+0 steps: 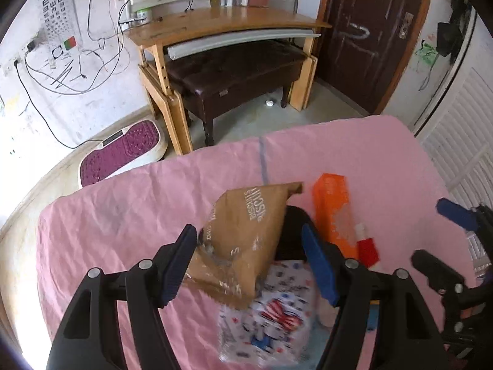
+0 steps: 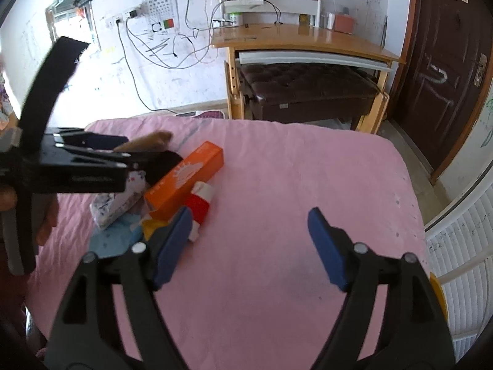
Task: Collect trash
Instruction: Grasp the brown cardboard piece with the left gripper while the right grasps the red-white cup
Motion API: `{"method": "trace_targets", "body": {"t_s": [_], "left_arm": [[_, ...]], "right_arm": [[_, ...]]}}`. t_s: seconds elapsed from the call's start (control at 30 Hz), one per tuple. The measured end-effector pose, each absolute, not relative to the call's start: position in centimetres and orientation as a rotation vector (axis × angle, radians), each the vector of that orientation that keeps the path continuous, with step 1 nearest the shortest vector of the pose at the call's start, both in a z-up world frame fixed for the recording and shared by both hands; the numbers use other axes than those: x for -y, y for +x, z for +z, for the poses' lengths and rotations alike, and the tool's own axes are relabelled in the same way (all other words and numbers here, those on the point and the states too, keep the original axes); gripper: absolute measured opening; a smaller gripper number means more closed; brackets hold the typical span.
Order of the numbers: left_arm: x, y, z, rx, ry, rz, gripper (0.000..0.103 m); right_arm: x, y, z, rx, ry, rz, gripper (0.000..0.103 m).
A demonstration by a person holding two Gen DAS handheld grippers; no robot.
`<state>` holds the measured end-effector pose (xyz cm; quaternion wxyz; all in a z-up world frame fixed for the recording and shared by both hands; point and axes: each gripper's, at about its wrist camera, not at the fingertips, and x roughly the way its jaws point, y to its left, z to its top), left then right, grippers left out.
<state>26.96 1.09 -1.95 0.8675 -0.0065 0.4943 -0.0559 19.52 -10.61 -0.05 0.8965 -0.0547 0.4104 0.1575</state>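
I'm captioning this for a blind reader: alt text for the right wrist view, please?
The open right gripper hangs over a pink sheet, nothing between its fingers. Left of it lie an orange box and other wrappers, with the left gripper above them.

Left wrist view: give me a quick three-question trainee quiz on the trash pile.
1. True or false: the brown paper biscuit bag lies between the left gripper fingers.
2. Which lies right of the bag? A) long orange carton B) green bottle C) metal can
3. What covers the table?

Key: 1 true, with the jaws open, not pressing it. 2 A. 3 A wrinkled pink cloth.
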Motion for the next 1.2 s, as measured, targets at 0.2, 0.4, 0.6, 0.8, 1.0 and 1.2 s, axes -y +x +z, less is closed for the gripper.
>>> {"method": "trace_targets", "body": {"t_s": [0.2, 0.4, 0.6, 0.8, 1.0, 1.2], "left_arm": [[-4.0, 27.5, -3.5, -1.039, -0.119, -0.100, 0.058], [-5.7, 26.8, -3.7, -1.007, -0.140, -0.067, 0.022], [-6.8, 26.4, -3.8, -0.985, -0.173, -0.061, 0.017], [-6.4, 25.4, -3.2, -0.950, -0.152, -0.065, 0.017], [-5.2, 24.6, -2.9, -0.936, -0.117, -0.091, 0.017], [-4.9, 24.5, -2.8, -0.927, -0.106, -0.083, 0.017]], "right_arm": [[9.2, 20.2, -0.5, -0.863, -0.146, 0.327, 0.074], [8.2, 21.5, -1.0, -0.901, -0.136, 0.311, 0.080], [7.6, 22.8, -1.8, -0.956, -0.109, 0.305, 0.079], [7.4, 23.7, -2.8, -1.020, -0.074, 0.332, 0.059], [6.7, 24.2, -3.3, -1.082, -0.019, 0.403, 0.045], [5.4, 23.7, -3.3, -1.067, -0.069, 0.407, 0.028]]}}
